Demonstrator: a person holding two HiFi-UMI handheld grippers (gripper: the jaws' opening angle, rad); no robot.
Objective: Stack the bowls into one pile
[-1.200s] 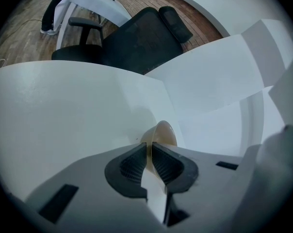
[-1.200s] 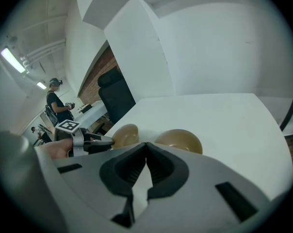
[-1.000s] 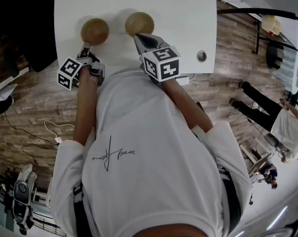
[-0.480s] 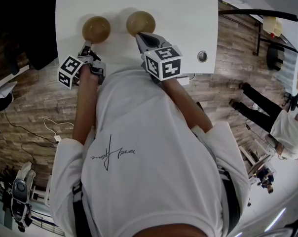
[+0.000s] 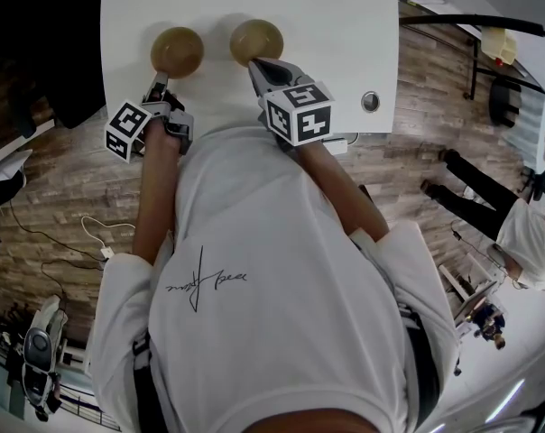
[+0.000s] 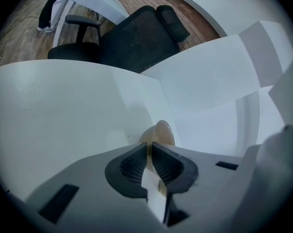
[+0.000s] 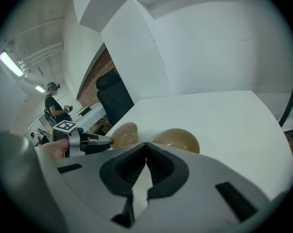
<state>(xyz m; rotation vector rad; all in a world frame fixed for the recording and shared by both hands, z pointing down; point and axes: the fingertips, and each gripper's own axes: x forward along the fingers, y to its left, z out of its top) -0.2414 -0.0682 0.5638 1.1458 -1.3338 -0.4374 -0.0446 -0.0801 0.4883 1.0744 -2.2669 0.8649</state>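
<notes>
Your left gripper (image 5: 157,83) is clamped on the near rim of the left bowl (image 5: 177,50). Your right gripper (image 5: 254,65) is clenched on nothing, with the right bowl (image 5: 256,41) just past its tips. Keep the pinch firm, lift the left bowl clear of the other's rim, then lower it centred.

Open room on the table (image 5: 345,25) beyond and right of the bowls. In the way: left bowl (image 5: 177,50) and right bowl (image 5: 256,41) side by side, with a narrow gap between.
</notes>
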